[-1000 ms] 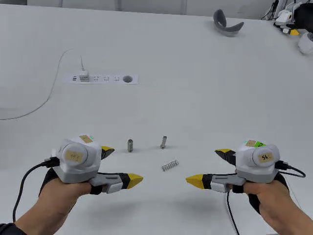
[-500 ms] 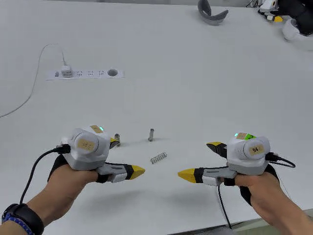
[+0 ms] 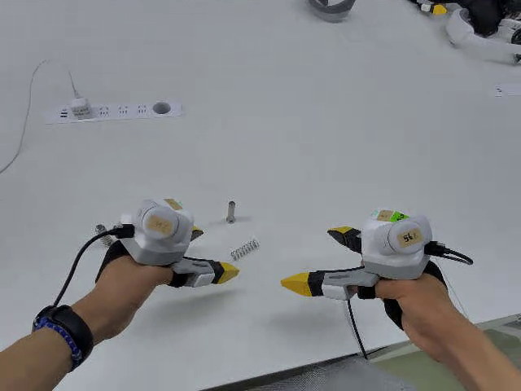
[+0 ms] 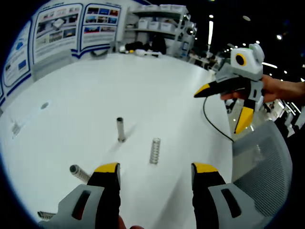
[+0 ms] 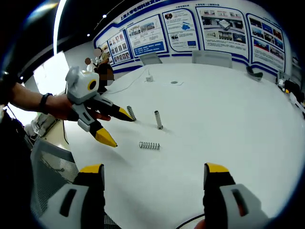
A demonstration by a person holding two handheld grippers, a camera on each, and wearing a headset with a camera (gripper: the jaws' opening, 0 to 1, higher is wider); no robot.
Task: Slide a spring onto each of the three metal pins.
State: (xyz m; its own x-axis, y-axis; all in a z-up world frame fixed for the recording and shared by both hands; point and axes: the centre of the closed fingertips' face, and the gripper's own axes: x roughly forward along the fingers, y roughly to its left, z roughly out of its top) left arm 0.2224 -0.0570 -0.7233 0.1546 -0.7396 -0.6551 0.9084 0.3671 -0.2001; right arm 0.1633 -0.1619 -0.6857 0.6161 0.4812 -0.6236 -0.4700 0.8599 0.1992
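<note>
Plainly, the loose spring [image 3: 244, 248] lies on its side on the white tabletop [image 3: 326, 147], just ahead of the left gripper [image 3: 212, 252] and a little beyond its yellow-tipped fingers [image 4: 107, 168]. In the left gripper view the spring [image 4: 154, 150] sits between the two finger lines, nearer the left one, touching neither. Those fingers are spread wide with nothing between them.

A bare metal pin [image 3: 231, 212] stands upright just past the spring. It is further out from the left fingers and well apart from the right ones. A second pin with a spring on it [image 4: 78, 172] stands outside the left finger, close beside it.

The right gripper [image 3: 319, 259] is held low over the tabletop, facing the left one across a gap. Its fingers [image 5: 93, 169] are also spread apart and hold nothing. From its own view the spring [image 5: 149, 145] and bare pin [image 5: 157, 119] lie well ahead, with the left gripper [image 5: 107, 126] beyond them to the side.

Far beyond both sets of fingers, a white power strip [image 3: 114, 110] with one plug in it lies flat.
</note>
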